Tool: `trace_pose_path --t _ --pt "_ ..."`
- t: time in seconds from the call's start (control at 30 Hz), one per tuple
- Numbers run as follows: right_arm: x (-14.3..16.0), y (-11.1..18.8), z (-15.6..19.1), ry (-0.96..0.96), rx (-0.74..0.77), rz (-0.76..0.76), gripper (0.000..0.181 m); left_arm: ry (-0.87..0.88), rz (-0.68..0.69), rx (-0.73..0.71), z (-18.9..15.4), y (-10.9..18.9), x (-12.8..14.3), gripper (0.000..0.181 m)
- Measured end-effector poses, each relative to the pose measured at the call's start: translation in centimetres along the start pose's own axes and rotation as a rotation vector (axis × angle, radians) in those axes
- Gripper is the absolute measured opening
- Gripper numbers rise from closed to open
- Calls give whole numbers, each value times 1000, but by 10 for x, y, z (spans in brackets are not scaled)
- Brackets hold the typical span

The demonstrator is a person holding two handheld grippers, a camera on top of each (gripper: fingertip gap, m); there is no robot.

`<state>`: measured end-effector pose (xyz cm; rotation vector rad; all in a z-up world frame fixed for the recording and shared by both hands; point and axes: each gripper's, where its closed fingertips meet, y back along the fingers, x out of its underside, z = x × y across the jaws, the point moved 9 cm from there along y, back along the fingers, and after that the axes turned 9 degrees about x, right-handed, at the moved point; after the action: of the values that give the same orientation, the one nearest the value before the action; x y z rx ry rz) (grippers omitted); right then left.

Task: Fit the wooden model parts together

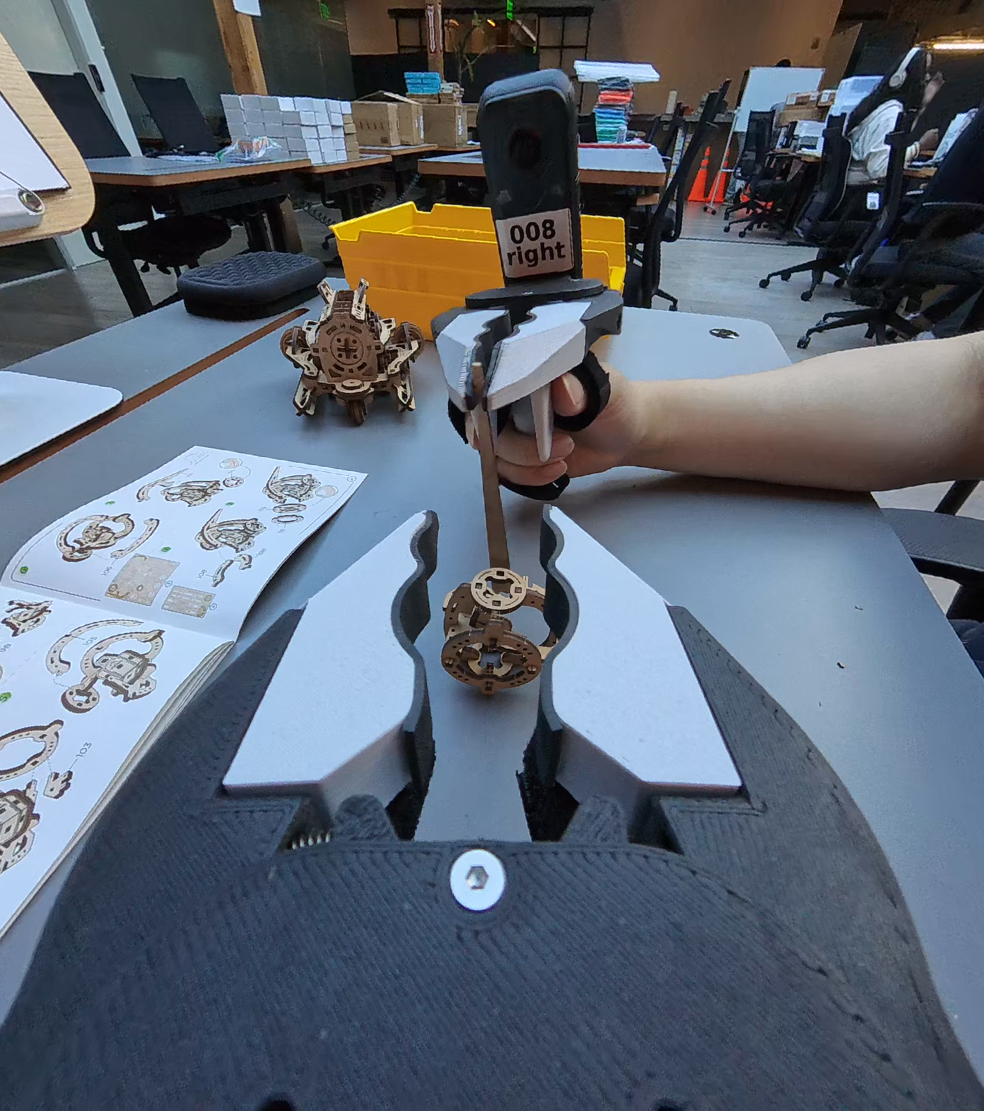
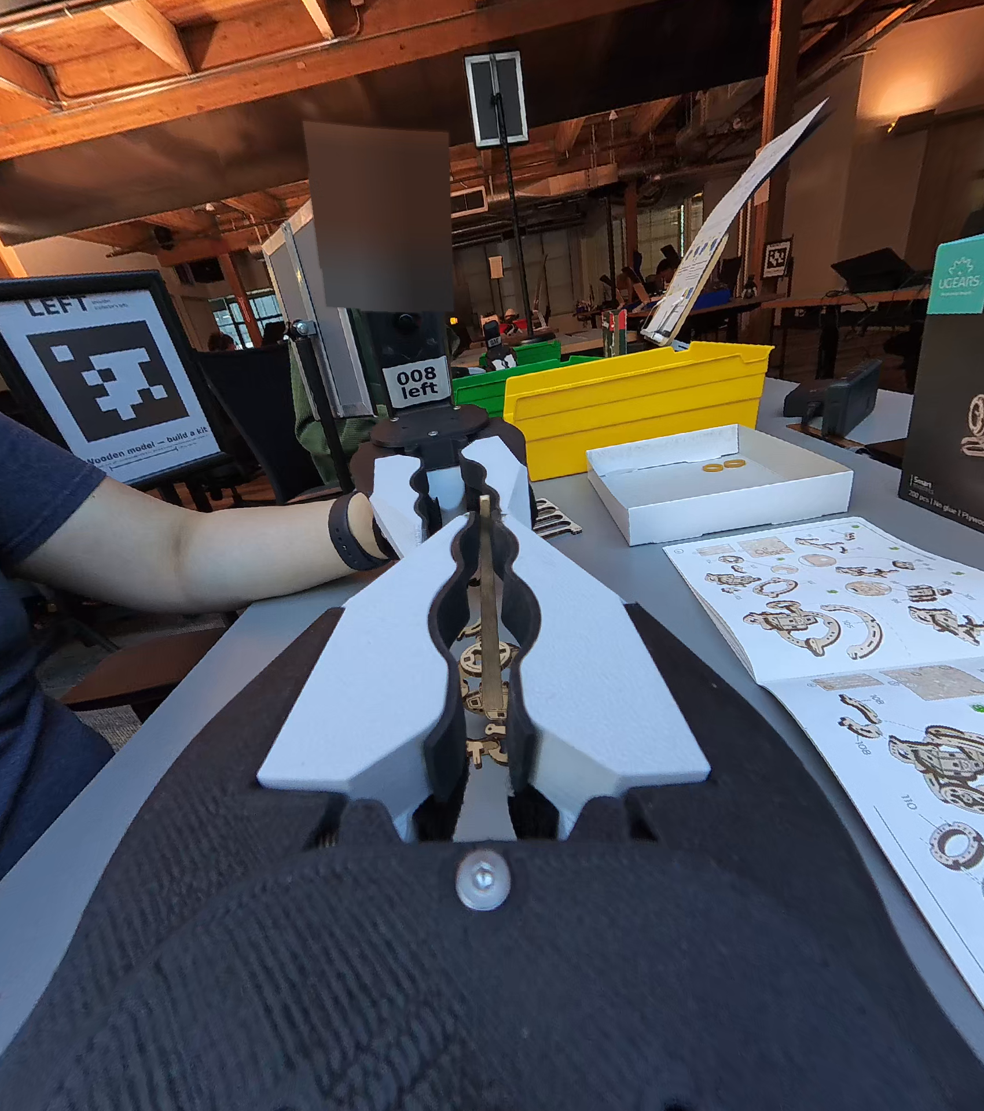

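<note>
Grey tabletop (image 1: 748, 601) in an open workshop carries the whole job. Between the left gripper's (image 1: 488, 577) fingers sits a small wooden sub-assembly (image 1: 492, 631) of ringed discs; its right edge touches the right finger's inner pad, while a gap shows on the left side, so the jaws stand partly open and I cannot tell whether they truly clamp it. Straight ahead, the right gripper (image 1: 480, 385) points back toward it, its fingers closed on a thin wooden stick (image 1: 492, 493) whose lower end meets the top disc of the sub-assembly. In the right wrist view the stick (image 2: 489, 613) runs down the middle of that gripper's (image 2: 486, 529) nearly shut jaws.

Judging by this, the step in hand is seating the stick in the top disc's opening. Next, the stick likely needs lining up with the hole and a steady push along its length while the left holds firm.

Left of the left gripper lies an open instruction booklet (image 1: 117, 601); beyond it, a finished wooden model (image 1: 351, 355) and a yellow bin (image 1: 417, 252).
</note>
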<state>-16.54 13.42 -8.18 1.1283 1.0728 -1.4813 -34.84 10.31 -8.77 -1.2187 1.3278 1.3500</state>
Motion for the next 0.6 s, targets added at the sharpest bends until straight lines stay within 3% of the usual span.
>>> trace_pose_path --t 0.6 --pt "5 0 0 -12 -2 -14 1 4 2 6 -1 -3 2 32"
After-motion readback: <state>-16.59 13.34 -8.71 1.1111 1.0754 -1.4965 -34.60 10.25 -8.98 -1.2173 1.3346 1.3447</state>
